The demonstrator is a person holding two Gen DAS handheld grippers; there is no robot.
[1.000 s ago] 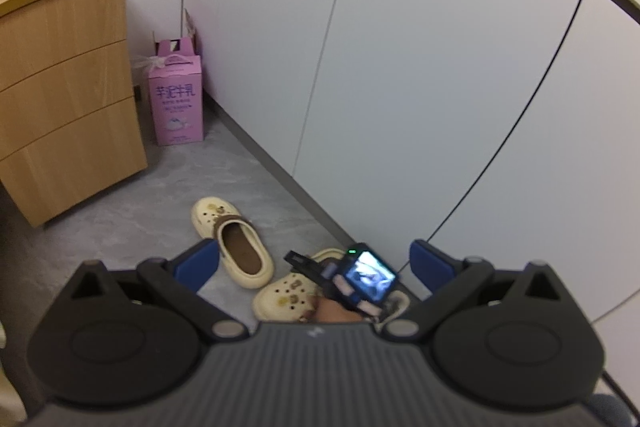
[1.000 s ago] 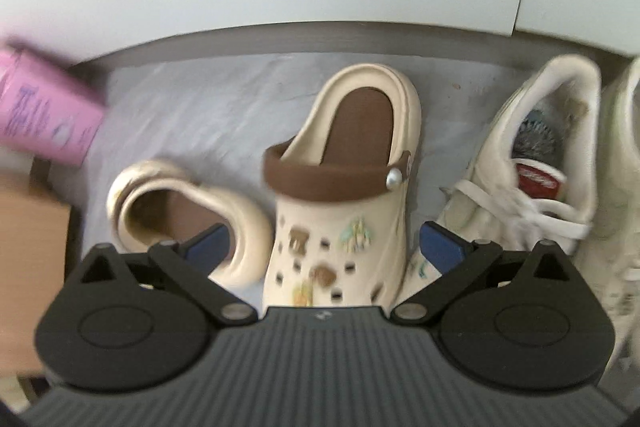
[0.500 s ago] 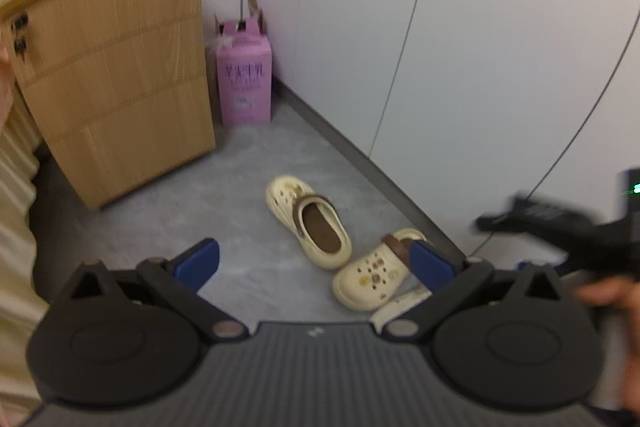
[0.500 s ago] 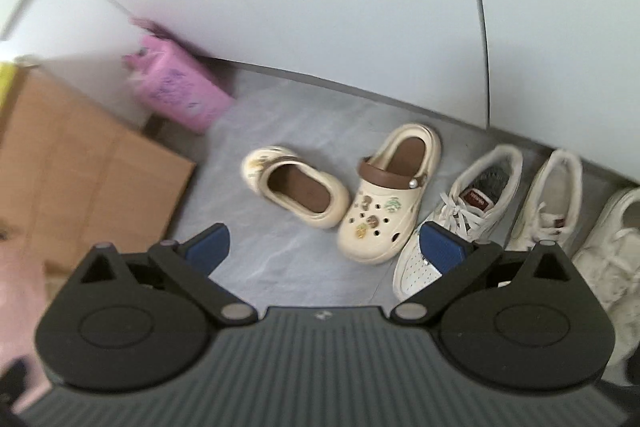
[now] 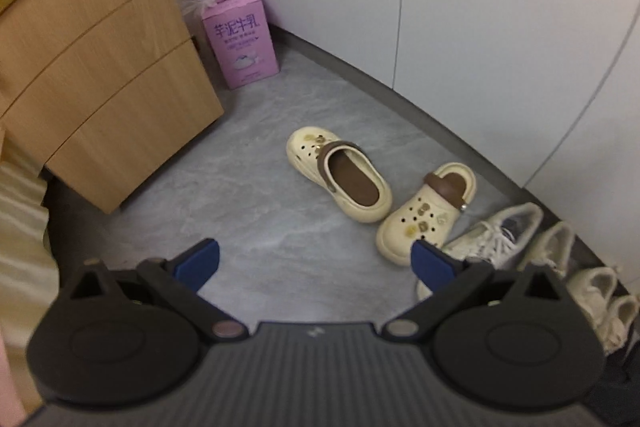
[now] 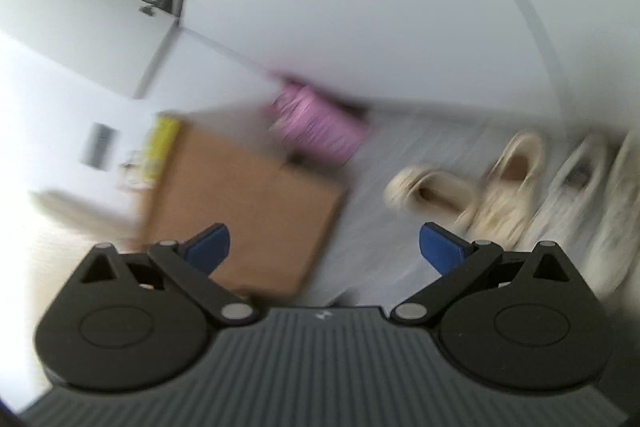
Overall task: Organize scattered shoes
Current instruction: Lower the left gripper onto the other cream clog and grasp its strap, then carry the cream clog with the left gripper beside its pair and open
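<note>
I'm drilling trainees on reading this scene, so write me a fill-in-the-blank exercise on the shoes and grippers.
1. The angled clog points its toe toward the ___ carton.
2. The heel strap of the other clog is ___.
3. The left gripper holds ___.
4. The wooden cabinet shows ___ drawer fronts.

Missing words: pink; brown; nothing; three

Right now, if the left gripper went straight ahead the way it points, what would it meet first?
Most likely bare grey floor. The open left gripper aims between the wooden cabinet and the skewed cream clog, which lies just right of that line. Depth is unclear, so the clog's edge might be touched.
</note>
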